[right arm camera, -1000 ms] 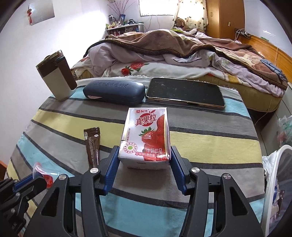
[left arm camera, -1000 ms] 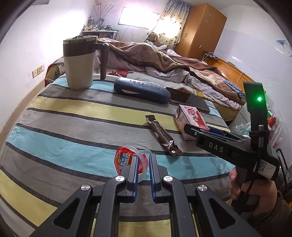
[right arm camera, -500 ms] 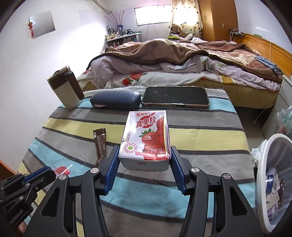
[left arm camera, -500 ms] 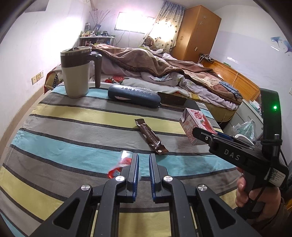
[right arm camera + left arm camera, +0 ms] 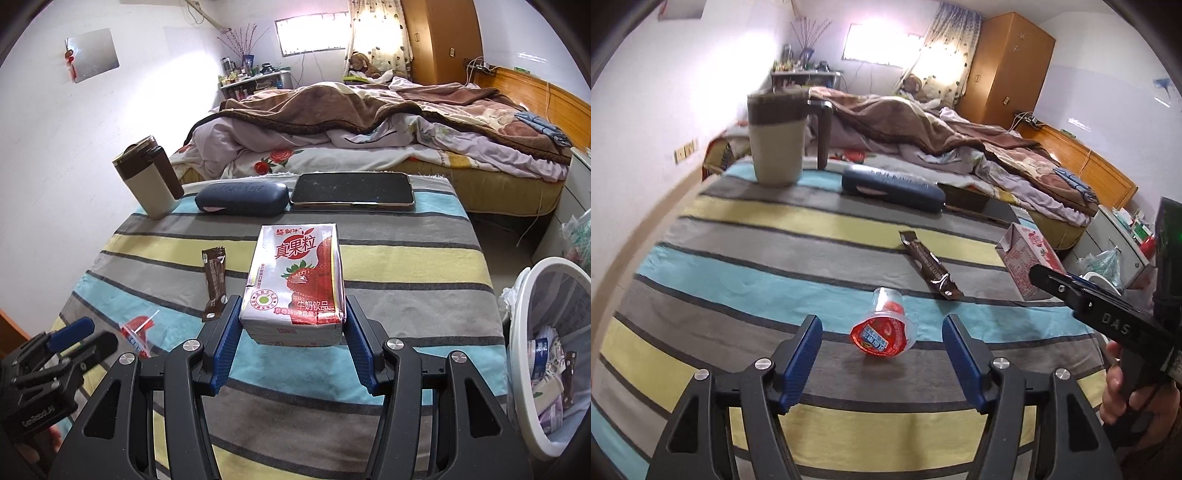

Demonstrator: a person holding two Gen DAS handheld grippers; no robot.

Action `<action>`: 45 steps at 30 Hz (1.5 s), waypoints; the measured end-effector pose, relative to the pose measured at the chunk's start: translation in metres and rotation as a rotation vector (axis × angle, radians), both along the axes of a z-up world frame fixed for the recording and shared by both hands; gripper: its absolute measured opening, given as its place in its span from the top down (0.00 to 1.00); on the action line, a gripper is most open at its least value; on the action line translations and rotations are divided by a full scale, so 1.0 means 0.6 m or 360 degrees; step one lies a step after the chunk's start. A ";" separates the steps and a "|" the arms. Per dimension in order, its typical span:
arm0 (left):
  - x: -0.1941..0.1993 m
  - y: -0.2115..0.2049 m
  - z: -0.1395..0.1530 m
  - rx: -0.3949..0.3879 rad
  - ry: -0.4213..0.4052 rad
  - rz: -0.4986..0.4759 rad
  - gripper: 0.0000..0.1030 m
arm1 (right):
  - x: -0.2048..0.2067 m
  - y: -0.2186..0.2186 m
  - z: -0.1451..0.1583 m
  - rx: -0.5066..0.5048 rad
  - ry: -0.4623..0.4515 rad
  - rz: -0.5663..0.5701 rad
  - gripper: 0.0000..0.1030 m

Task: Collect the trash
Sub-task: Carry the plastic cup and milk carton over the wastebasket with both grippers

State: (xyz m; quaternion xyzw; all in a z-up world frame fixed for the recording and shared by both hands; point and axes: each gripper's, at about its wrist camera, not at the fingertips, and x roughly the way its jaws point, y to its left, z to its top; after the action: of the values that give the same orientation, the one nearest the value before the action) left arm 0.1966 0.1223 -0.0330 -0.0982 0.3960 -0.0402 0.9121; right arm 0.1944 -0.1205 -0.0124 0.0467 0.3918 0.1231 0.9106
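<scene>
Mug (image 5: pixel 147 181): stands upright at the far left corner of the striped tabletop (image 5: pixel 406 269), handle turned toward the case.
Left gripper (image 5: pixel 882 354): jaws spread wide, nothing between the pads; low over the near edge of the tabletop, also seen at the lower left of the right wrist view (image 5: pixel 83 338).
Cup (image 5: pixel 884 328): small clear plastic cup with a red label, lying on its side on the tabletop, mouth end toward the camera, in line with the gap between the left gripper's fingers but touching neither.
Wrapper (image 5: pixel 931 266): dark brown, long and flat, lying on the tabletop beyond the cup and apart from it; left of the carton in the right wrist view (image 5: pixel 216 282).
Case (image 5: pixel 242 199): dark blue, closed, at the far side between the mug and the phone.
Carton (image 5: pixel 297 284): red and white strawberry milk carton, pinched at its lower sides by the right gripper's blue pads; whether its base touches the tabletop I cannot tell.
Right gripper (image 5: pixel 291 343): closed on the carton, held above the near right part of the tabletop.
Phone (image 5: pixel 351 192): dark screen up, lying flat at the far edge just right of the case.
Bin (image 5: pixel 550 354): white, on the floor right of the tabletop, already holding packaging.
Bed (image 5: pixel 369 125): behind the tabletop, covered with rumpled brown and pale blankets.
</scene>
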 end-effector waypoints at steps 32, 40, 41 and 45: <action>0.001 -0.093 0.035 0.0077 -0.0048 -0.0171 0.56 | -0.035 -0.056 0.025 0.0038 -0.0053 -0.0053 0.46; -0.020 -0.172 0.080 0.0091 -0.0151 -0.0298 0.56 | -0.061 -0.125 0.048 0.0040 -0.0122 -0.0167 0.46; -0.021 -0.184 0.085 0.0091 -0.0161 -0.0314 0.56 | -0.065 -0.135 0.050 0.0036 -0.0128 -0.0185 0.46; -0.025 -0.235 0.096 0.0092 -0.0189 -0.0395 0.56 | -0.077 -0.173 0.053 0.0023 -0.0135 -0.0256 0.46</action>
State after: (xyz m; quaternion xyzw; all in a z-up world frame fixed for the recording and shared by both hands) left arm 0.1815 -0.0188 0.0246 -0.0197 0.3516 -0.1471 0.9243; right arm 0.1484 -0.2242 0.0197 0.0793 0.3470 0.0542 0.9329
